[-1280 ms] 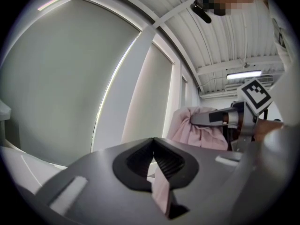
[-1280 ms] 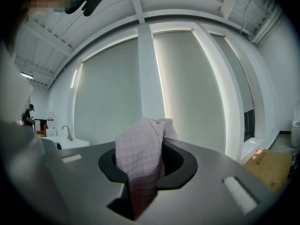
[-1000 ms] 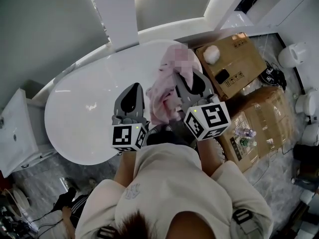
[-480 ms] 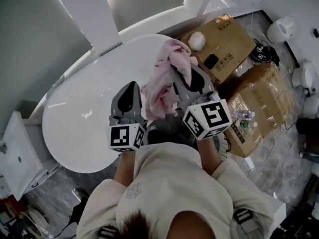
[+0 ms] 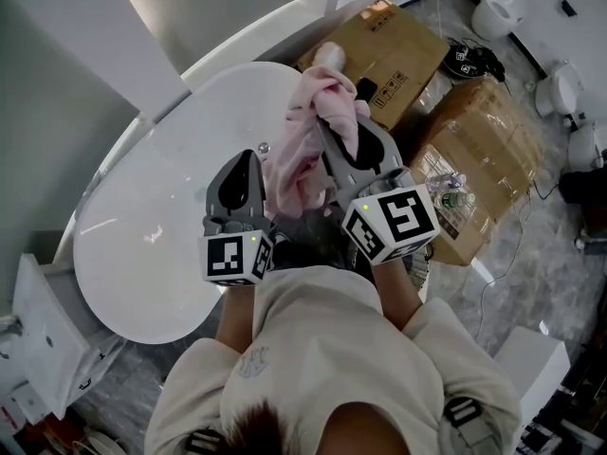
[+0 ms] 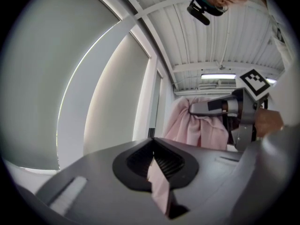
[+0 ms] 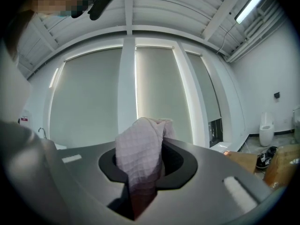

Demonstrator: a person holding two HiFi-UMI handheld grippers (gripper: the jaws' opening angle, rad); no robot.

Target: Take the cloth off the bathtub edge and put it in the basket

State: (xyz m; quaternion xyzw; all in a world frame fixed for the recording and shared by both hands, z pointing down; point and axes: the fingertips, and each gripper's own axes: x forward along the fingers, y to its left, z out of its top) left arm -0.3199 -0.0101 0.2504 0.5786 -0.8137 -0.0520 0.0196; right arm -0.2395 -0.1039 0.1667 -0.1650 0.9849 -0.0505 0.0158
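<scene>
Change: I had swung from the bathtub (image 5: 180, 216) toward the cardboard boxes (image 5: 398, 36), with the pink cloth (image 5: 308, 145) lifted clear of the edge | Task: pickup done, carry under way, basket not in view | left tongs (image 6: 157, 172): almost closed, pinching a thin fold of cloth | right tongs (image 7: 140, 168): slightly parted, clamped on a thick bunch of cloth

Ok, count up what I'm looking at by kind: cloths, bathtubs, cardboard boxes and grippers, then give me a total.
cloth: 1
bathtub: 1
cardboard boxes: 2
grippers: 2, the left gripper and the right gripper, both shut on the cloth
Total: 6
</scene>
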